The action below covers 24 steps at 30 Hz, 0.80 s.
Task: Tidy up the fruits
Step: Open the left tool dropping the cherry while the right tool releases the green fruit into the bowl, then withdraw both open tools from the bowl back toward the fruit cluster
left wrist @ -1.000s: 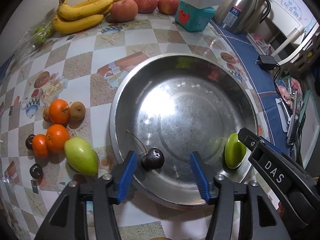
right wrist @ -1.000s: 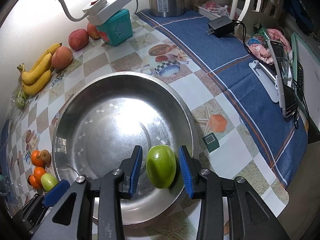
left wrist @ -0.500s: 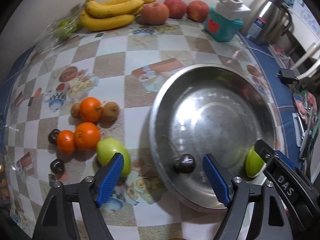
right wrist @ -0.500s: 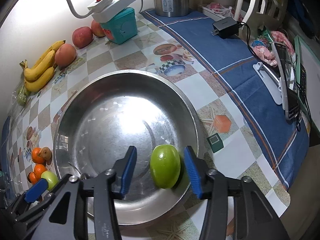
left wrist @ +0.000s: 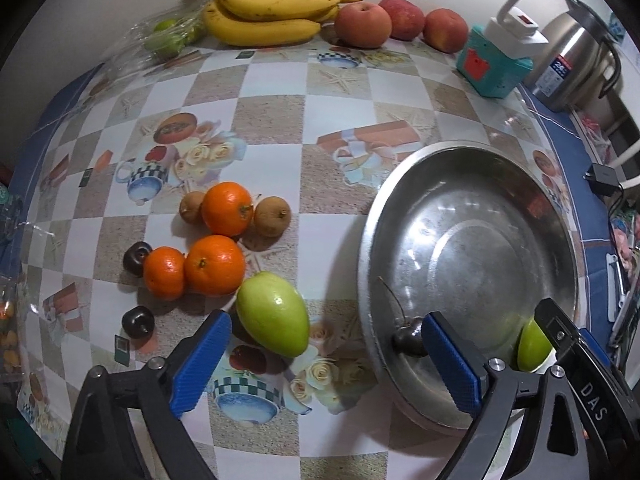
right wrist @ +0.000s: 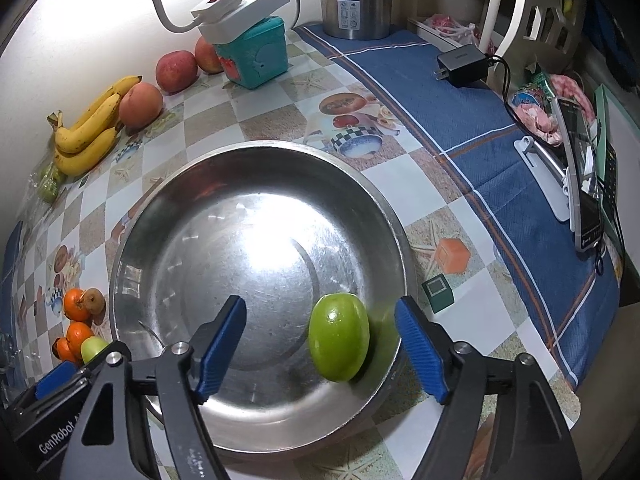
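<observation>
The left gripper (left wrist: 326,356) stands wide and holds nothing, its ribbed blue pads (left wrist: 200,364) flanking a green mango (left wrist: 273,314) that lies on the table just ahead, at about 11 o'clock from the gap's middle. That spread suits the fruit's smooth, egg-shaped bulk; I judge it the next pick. The right-hand pad overhangs the basin (left wrist: 472,184) rim, partly hiding a dark glossy cherry (left wrist: 408,340) whose thin stem arcs up toward 11 o'clock inside the basin.

The right gripper (right wrist: 320,350) is also wide and empty, and a second green fruit (right wrist: 339,336) rests free between the pads, nearer the right one, against the basin's sloped wall at 5 o'clock. Its waxy skin and rounded form would let it roll, so the wall likely steadies it.

The basin is shallow, round, scuffed steel with a bright glare at centre, evidently the collecting place.

Farther out on the left, at 9 to 10 o'clock, sit three dimpled oranges (left wrist: 227,209), brown rough-skinned small fruits (left wrist: 272,216) and two more dark cherries (left wrist: 138,321) on the glossy checked tablecloth (left wrist: 272,120). At 12 o'clock along the wall lie curved bananas (left wrist: 272,12) and matte red peaches (left wrist: 362,24), all not yet gathered.
</observation>
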Available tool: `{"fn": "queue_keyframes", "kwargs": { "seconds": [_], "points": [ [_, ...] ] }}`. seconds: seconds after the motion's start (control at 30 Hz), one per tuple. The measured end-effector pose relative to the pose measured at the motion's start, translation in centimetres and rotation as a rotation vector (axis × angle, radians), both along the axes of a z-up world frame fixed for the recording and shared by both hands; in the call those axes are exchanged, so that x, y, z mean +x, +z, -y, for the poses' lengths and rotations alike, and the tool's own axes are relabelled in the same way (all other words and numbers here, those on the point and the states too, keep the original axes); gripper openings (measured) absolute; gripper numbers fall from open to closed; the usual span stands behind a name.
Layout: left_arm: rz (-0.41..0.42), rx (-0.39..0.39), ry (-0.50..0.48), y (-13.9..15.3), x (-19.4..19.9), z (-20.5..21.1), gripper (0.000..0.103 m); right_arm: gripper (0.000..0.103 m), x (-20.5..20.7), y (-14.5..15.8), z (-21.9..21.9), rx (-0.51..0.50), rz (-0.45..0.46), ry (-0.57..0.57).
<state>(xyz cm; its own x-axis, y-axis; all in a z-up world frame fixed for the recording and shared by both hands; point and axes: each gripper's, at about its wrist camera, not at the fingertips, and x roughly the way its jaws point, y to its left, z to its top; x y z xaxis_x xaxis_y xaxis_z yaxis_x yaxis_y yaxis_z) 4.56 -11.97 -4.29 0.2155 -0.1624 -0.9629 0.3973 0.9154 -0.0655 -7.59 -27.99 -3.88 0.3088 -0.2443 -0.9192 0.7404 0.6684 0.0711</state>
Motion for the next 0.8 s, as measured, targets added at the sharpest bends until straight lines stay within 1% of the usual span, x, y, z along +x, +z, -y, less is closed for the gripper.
{"fn": "queue_keyframes", "kwargs": {
  "seconds": [0.1,0.17,0.4,0.47,0.5,0.67,0.8],
  "points": [
    [0.000,0.002,0.011,-0.10,0.17,-0.33,0.099,0.081,0.05,-0.03,-0.04,-0.001,-0.001,0.004],
    [0.005,0.004,0.019,-0.07,0.24,-0.52,0.103,0.081,0.11,-0.05,-0.09,-0.003,-0.001,0.008],
    [0.037,0.008,0.030,0.18,0.54,-0.92,0.103,0.082,0.17,-0.16,-0.16,-0.005,-0.005,0.015],
    [0.048,0.010,0.026,0.21,0.52,-0.92,0.103,0.088,0.22,-0.18,-0.16,-0.007,-0.007,0.017],
    [0.051,0.010,0.023,0.22,0.52,-0.92,0.103,0.097,0.25,-0.18,-0.18,-0.008,-0.008,0.015],
    [0.072,0.008,0.013,0.25,0.44,-0.84,0.103,0.098,0.17,-0.03,-0.22,-0.022,0.001,0.015],
    [0.105,0.005,0.013,0.48,0.42,-0.84,0.103,0.100,0.16,0.06,-0.24,-0.035,0.004,0.015]
  ]
}}
